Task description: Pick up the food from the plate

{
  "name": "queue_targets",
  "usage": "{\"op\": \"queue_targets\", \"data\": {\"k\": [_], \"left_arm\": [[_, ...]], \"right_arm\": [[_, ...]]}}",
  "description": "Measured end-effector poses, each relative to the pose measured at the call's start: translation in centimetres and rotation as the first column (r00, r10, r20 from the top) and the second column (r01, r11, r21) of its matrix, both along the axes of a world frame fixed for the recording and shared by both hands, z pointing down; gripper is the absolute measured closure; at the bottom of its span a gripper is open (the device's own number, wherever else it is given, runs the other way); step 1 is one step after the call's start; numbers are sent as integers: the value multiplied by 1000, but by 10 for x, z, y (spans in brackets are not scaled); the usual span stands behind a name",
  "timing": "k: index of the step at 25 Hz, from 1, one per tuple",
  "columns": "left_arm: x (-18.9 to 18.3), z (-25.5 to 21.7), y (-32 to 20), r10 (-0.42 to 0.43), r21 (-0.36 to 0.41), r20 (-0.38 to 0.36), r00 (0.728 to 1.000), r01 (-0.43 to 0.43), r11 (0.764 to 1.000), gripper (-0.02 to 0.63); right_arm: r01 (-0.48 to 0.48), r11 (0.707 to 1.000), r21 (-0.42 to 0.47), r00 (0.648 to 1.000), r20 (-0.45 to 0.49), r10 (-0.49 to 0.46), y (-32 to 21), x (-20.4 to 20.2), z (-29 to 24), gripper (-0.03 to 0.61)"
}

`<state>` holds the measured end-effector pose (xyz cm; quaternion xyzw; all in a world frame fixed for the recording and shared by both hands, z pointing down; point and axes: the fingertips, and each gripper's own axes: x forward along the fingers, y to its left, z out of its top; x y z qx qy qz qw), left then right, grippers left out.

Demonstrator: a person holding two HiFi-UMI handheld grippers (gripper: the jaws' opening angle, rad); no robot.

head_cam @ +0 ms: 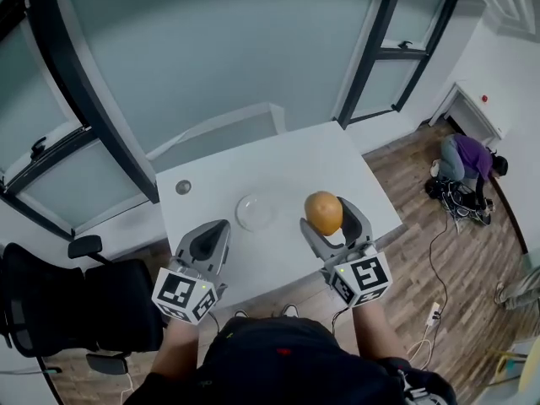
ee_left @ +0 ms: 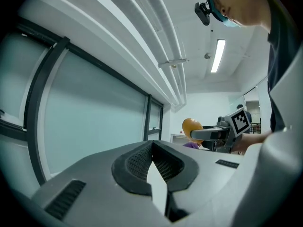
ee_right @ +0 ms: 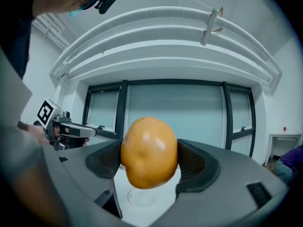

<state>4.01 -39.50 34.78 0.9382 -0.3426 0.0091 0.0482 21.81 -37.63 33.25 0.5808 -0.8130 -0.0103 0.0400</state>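
An orange-yellow round food item (head_cam: 324,213) is held up above the white table (head_cam: 211,180), with my right gripper (head_cam: 327,222) shut on it. In the right gripper view the food (ee_right: 149,152) fills the space between the two dark pads. A small clear plate (head_cam: 254,212) lies bare on the table, left of the food; the same plate (ee_right: 141,196) shows below the food in the right gripper view. My left gripper (head_cam: 209,245) hovers near the table's front edge, left of the plate, jaws shut with nothing in them. From the left gripper view the food (ee_left: 191,126) shows far off to the right.
A small grey disc (head_cam: 183,187) sits at the table's back left. A black office chair (head_cam: 59,302) stands at the left. A person in purple (head_cam: 467,163) crouches on the wood floor at the far right, beside cables (head_cam: 439,251). Glass walls run behind the table.
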Motion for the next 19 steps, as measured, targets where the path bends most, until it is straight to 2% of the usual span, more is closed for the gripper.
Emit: {"op": "queue_targets", "data": {"k": [5,19], "left_arm": [[12,-7,11,29,34,17,999,-30,999,594],[8,-5,18,4,29,24,1000,-5,1000,594]], "right_arm": [[-25,1000,18,1000,10,25,8,11,-6,213],[8,1000,20,1000,2,-8,7,4,-7,213]]}}
